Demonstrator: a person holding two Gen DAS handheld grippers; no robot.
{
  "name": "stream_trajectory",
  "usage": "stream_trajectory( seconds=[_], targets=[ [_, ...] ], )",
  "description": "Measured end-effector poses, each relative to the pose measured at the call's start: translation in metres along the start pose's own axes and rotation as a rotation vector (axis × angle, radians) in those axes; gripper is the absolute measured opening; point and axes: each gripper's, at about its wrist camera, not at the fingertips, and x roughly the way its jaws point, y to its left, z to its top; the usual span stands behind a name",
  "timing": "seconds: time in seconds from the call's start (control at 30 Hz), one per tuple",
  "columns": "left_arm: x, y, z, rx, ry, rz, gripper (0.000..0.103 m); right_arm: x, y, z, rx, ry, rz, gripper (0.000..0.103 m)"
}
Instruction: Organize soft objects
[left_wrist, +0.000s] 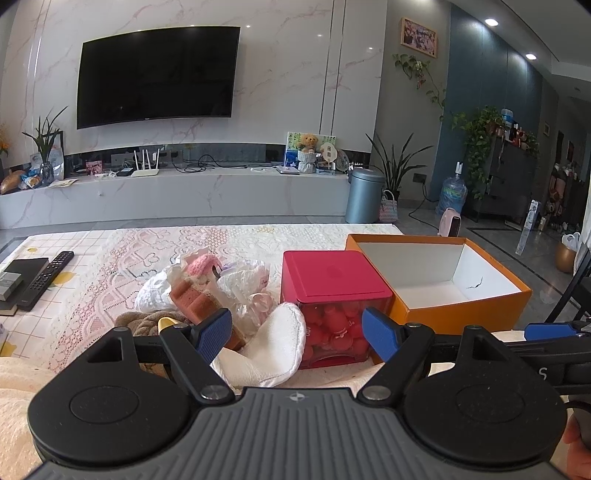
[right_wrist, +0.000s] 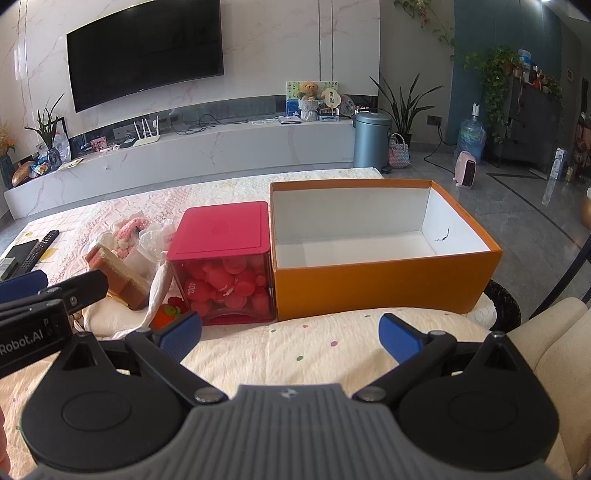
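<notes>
Soft objects lie heaped on a lace-patterned table cover (left_wrist: 122, 258), left of the two boxes. Furthest left, near the table edge, rest a black remote control (left_wrist: 46, 278) and a dark flat case (left_wrist: 22, 269). Next comes the heap itself: a brown knitted cloth (left_wrist: 138, 321) at the near side, a tan and pink sponge block (left_wrist: 194, 295) leaning against crumpled white lacy fabric (left_wrist: 153, 295), a pink crocheted toy (left_wrist: 201, 264) on top, and a white quilted pad (left_wrist: 269, 350) draped at the right, touching the red box. That red-lidded clear box (right_wrist: 221, 236) holds red plastic pieces and stands just beside the open orange cardboard box (right_wrist: 384, 280), whose white inside shows only a small dark mark. A small red strawberry-like item (right_wrist: 170, 314) peeks from under the white pad in the right wrist view. Left gripper (left_wrist: 295, 332) hangs released over the heap's near edge, blue pads wide apart with the white pad between them but ungrasped. Right gripper (right_wrist: 291, 336) is likewise spread and holds nothing, hovering above a cream dotted cloth (right_wrist: 295, 350) before the orange box.
</notes>
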Motion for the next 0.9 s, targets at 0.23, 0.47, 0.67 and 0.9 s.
stream_trajectory(
  seconds=[0.23,0.47,0.67,0.9],
  targets=[
    [0.0009,-0.0009,-0.0007,0.001,0.002,0.0,0.094,-0.0011,-0.0009,0.0007,0.001,0.002,0.0,0.1],
    [0.0015,-0.0014,-0.0014,0.001,0.002,0.0,0.094,-0.0012,-0.0012,0.001,0.001,0.003,0.001,0.1],
    [0.0015,-0.0016,-0.0018,0.0,0.002,0.0,0.094,-0.0012,-0.0013,0.001,0.0,0.003,0.001,0.1],
    [0.0014,-0.0015,-0.0013,0.001,0.003,0.0,0.094,-0.0014,-0.0014,0.0008,-0.001,0.003,0.0,0.1]
  ],
)
